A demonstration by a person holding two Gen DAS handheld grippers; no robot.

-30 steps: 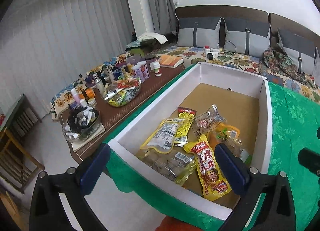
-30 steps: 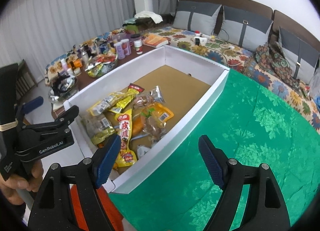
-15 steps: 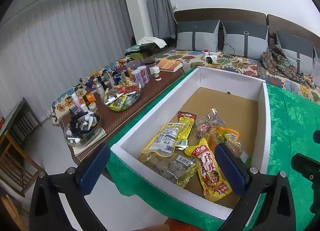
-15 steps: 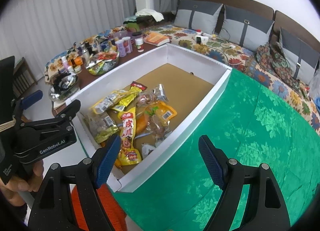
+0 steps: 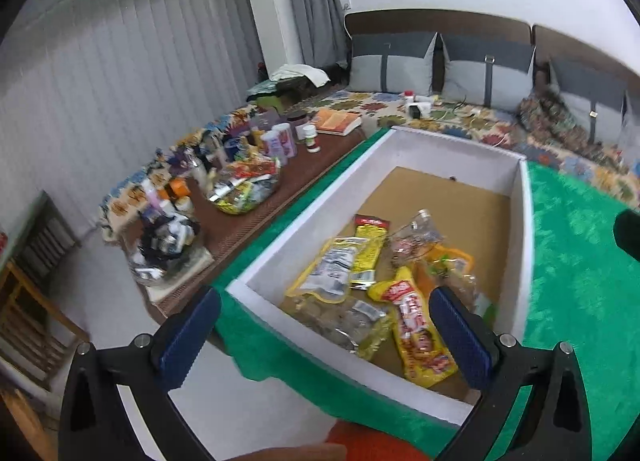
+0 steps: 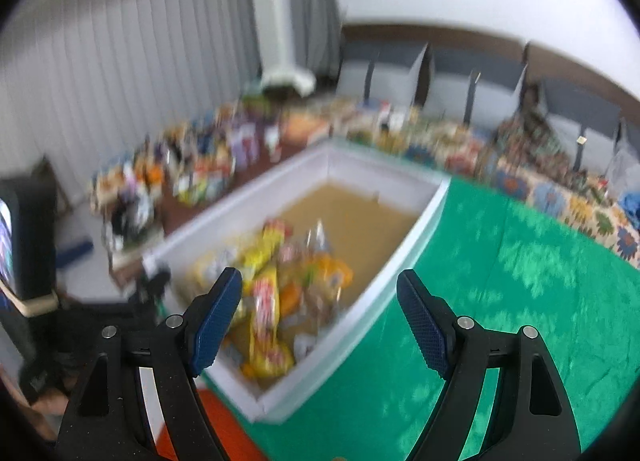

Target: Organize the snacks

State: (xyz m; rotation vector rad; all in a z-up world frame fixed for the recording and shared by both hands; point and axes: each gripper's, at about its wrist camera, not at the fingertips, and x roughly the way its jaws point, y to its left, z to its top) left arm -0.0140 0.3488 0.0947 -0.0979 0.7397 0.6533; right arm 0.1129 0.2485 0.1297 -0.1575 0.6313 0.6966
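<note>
Snack packets point(image 5: 372, 285), mostly yellow and clear plastic, lie heaped at the near end of a white-walled rectangular box with a brown cardboard floor point(image 5: 312, 221), which sits on a green patterned cloth point(image 5: 580, 281). Above the box's near corner, the left claw point(image 5: 324, 337) gapes wide, holding nothing. The right claw point(image 6: 320, 321), equally spread and empty, hangs over the box's right wall; its view is blurred.
</note>
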